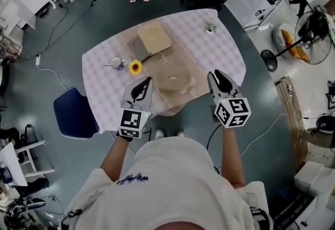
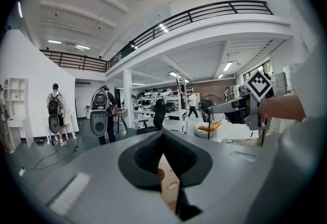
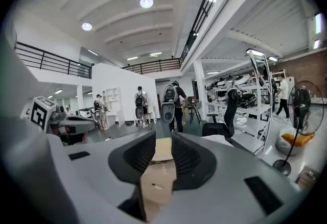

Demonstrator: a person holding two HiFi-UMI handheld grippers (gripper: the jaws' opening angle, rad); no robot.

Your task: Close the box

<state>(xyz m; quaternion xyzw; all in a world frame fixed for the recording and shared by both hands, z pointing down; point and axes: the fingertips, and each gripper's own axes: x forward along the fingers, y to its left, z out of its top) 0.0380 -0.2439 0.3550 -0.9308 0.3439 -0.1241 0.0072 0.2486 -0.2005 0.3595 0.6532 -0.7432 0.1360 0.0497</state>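
Observation:
An open cardboard box (image 1: pixel 180 92) lies on the checked tablecloth (image 1: pixel 104 82), flaps spread, with a pale round roll (image 1: pixel 172 76) inside. My left gripper (image 1: pixel 146 84) hangs above the box's left flap. In the left gripper view its fingertips meet at the tip, so the left gripper (image 2: pixel 163 136) is shut with nothing seen between the pads. My right gripper (image 1: pixel 217 78) hovers just right of the box. In the right gripper view its jaws stand apart, so the right gripper (image 3: pixel 163 154) is open, with a tan cardboard surface (image 3: pixel 163 150) showing beyond the gap.
A tan square box (image 1: pixel 153 37) sits at the table's far side. A sunflower (image 1: pixel 135 67) and a cup (image 1: pixel 116 62) lie left of the open box. A small plant (image 1: pixel 211 27) stands far right. A blue chair (image 1: pixel 76 113) is at the table's left.

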